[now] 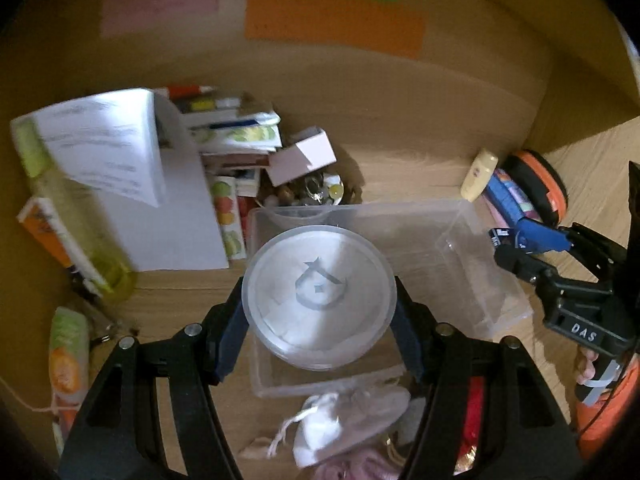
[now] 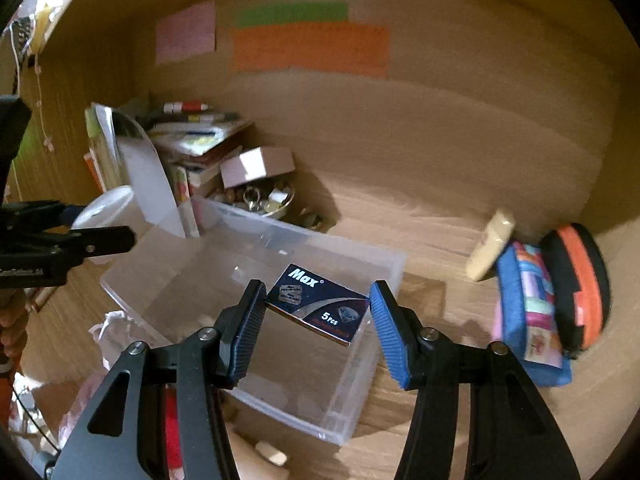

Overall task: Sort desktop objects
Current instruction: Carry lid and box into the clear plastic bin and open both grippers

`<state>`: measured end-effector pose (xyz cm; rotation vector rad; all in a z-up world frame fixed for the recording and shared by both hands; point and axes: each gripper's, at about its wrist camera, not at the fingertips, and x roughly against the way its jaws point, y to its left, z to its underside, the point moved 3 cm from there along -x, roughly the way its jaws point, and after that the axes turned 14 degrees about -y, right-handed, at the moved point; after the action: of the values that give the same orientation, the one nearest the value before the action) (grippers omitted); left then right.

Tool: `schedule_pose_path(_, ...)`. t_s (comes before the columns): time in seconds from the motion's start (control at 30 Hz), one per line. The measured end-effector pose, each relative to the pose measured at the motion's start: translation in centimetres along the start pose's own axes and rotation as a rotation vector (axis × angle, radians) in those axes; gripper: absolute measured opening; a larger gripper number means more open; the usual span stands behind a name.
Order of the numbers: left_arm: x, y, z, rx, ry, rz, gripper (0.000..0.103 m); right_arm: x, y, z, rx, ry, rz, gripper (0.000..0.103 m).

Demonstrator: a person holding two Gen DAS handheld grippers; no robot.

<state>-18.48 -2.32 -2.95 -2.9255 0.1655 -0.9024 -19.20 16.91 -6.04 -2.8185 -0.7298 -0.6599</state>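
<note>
In the left wrist view my left gripper (image 1: 320, 300) is shut on a round clear tub with a white lid (image 1: 316, 292). The tub hangs over the near left part of a clear plastic bin (image 1: 460, 210) on the wooden desk. In the right wrist view my right gripper (image 2: 318, 292) is shut on a small dark blue "Max" box (image 2: 320, 308), tilted and held above the same bin (image 2: 304, 236). The right gripper (image 1: 508, 246) also shows at the right edge of the left view. The left gripper (image 2: 96, 224) and the tub (image 2: 104, 204) show at the left of the right view.
A stack of books and papers (image 1: 172, 184), a pink box (image 1: 300, 156) and a bowl of trinkets (image 1: 316, 192) crowd the back left. A green bottle (image 1: 76, 208) leans at the left. Pencil cases (image 2: 532, 312), an orange case (image 2: 580, 284) and a cream bottle (image 2: 490, 244) lie right. A white pouch (image 1: 320, 428) lies near.
</note>
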Motion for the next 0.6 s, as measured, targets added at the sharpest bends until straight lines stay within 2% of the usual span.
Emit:
schedule_pose_path(0.33, -5.5, -1.1, 1.0, -0.072, 0.127, 0.018, 0.064, -5.7, 1.5, 1.8, 0.074, 0.184, -0.083, 0.050)
schedule_pose_path(0.6, -7.9, -2.2, 2.5, -0.153, 0.194, 0.007, 0.064, -7.2, 2.1, 2.4, 0.109, 0.226, -0.073, 0.050)
